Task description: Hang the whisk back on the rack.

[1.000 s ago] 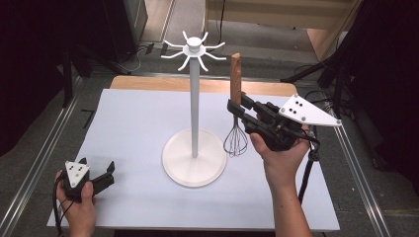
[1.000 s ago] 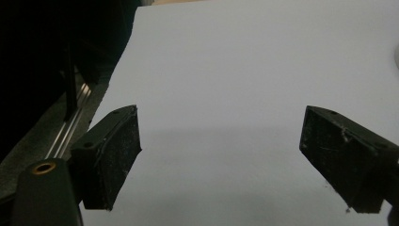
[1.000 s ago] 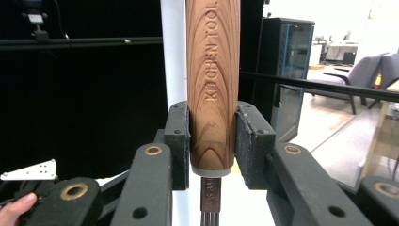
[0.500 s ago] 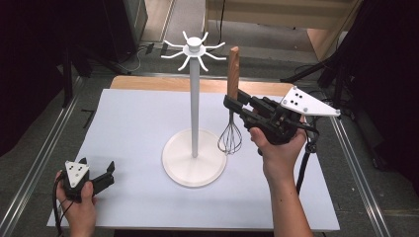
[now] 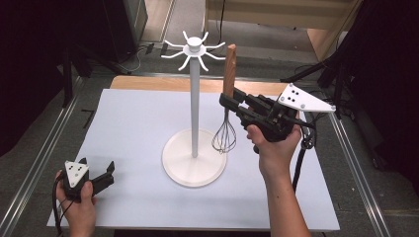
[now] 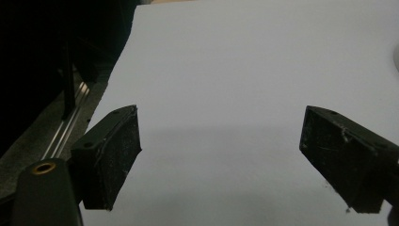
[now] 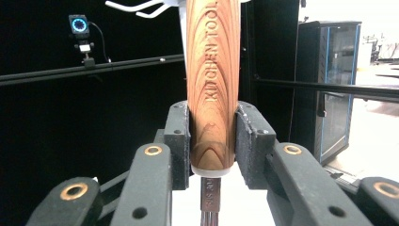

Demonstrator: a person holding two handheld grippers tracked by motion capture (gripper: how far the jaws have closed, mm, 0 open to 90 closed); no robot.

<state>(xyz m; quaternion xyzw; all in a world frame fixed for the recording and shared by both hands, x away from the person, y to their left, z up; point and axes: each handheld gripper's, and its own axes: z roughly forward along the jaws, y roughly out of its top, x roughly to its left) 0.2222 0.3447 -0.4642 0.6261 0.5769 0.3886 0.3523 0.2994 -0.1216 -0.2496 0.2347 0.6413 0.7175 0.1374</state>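
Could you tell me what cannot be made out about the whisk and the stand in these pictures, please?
- Whisk: in the right gripper view its wire loops are cut off by the bottom edge, behind the right gripper.
- Hanging loop on the handle's top end: too small to tell in the high view.
- Stand: its hooks are cut off by the top edge in the right gripper view.

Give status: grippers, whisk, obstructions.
Right gripper shut on whisk handle, upright, wires down. Left gripper open, resting on table. White hook stand close beside whisk.
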